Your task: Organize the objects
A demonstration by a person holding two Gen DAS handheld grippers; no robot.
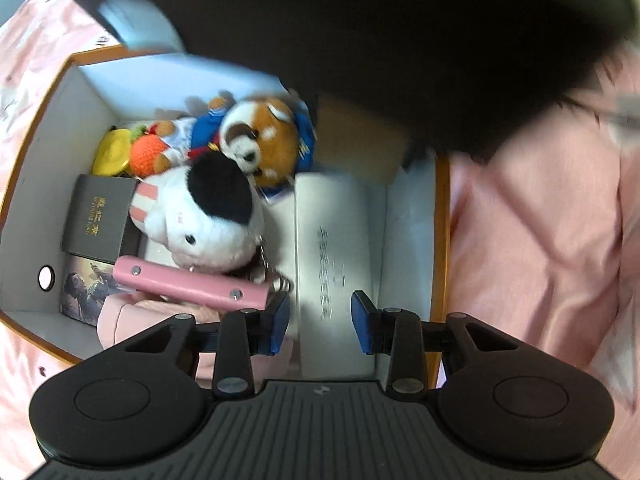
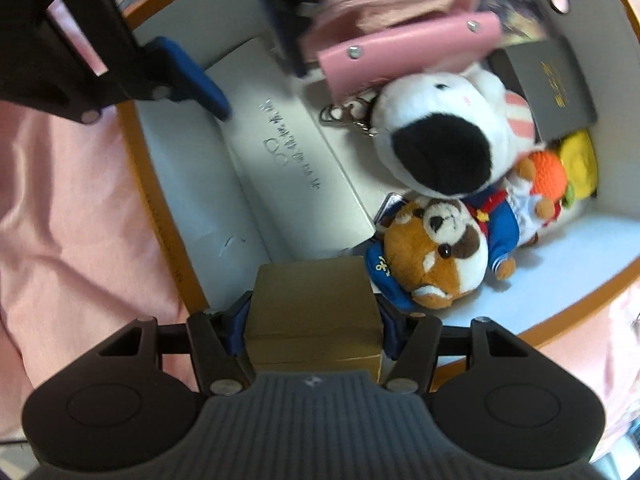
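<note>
**Holding a cardboard box over the storage bin**

Gripping the small brown cardboard box (image 2: 316,312), your right gripper (image 2: 314,320) has its blue pads pressed on the box's flat, matte sides. The box sits at the near end of the white-walled storage bin (image 2: 168,240), touching the long white case (image 2: 296,168) and just beside the fuzzy brown-and-white plush (image 2: 436,256). Your left gripper (image 1: 320,322) hangs with its jaws spread wide and nothing between them, above that smooth case (image 1: 332,248). Further in lie a black-eared white plush (image 1: 212,220), a glossy pink strap (image 1: 192,284) and a dark grey booklet (image 1: 100,216). Pink fabric (image 1: 540,240) surrounds the bin.
</note>
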